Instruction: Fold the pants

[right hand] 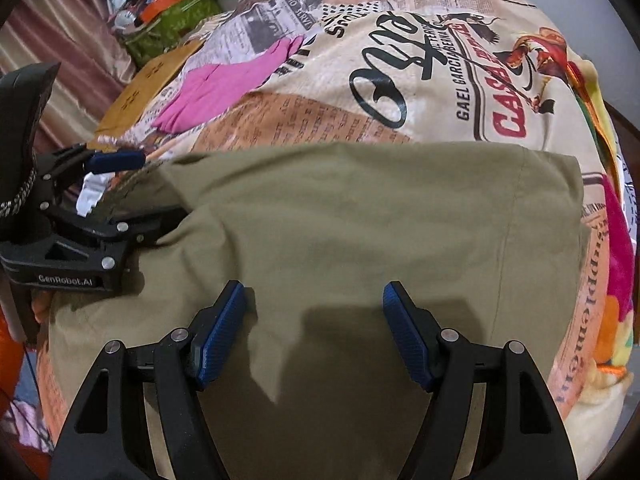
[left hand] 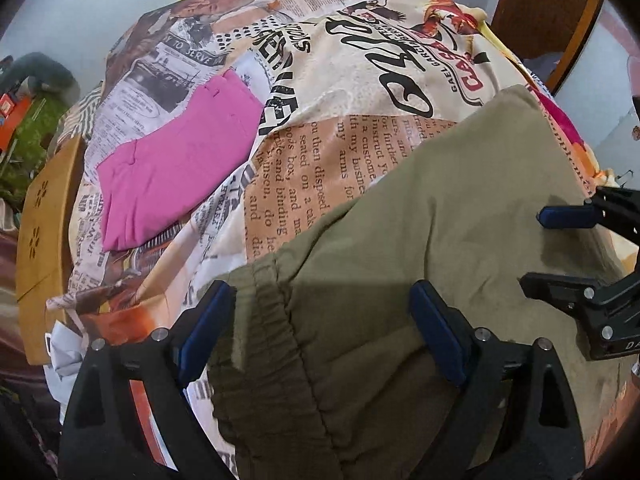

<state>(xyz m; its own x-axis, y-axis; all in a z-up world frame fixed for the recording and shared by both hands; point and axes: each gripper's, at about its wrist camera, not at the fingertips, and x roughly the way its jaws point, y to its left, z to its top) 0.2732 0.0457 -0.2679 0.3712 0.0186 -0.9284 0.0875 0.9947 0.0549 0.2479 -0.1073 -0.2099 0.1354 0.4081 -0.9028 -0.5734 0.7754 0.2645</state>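
Newsprint-patterned bed cover [right hand: 420, 92] carries olive pants [right hand: 360, 220], lying flat at its near edge. Soft, light cotton, likely limp; elastic waistband [left hand: 276, 320] offers the firmest hold. Left hand-held gripper [left hand: 320, 336] straddles it, jaws apart. Right hand-held gripper [right hand: 314, 334] gapes over cloth, gripping nothing.

Counted across both wrist views: few kinds of things, mostly single.

One pair of olive pants [right hand: 360, 220], lying on one printed bedspread [right hand: 420, 92]. One folded pink garment [left hand: 176, 168] farther back on the same spread. Two grippers: left gripper [left hand: 320, 332] and right gripper [right hand: 314, 332], each with two blue pads [right hand: 218, 336], so four pads altogether. One tan wooden board [left hand: 44, 240] at the bed's edge. One cluttered heap [right hand: 168, 12] beyond it, pieces too jumbled to count.
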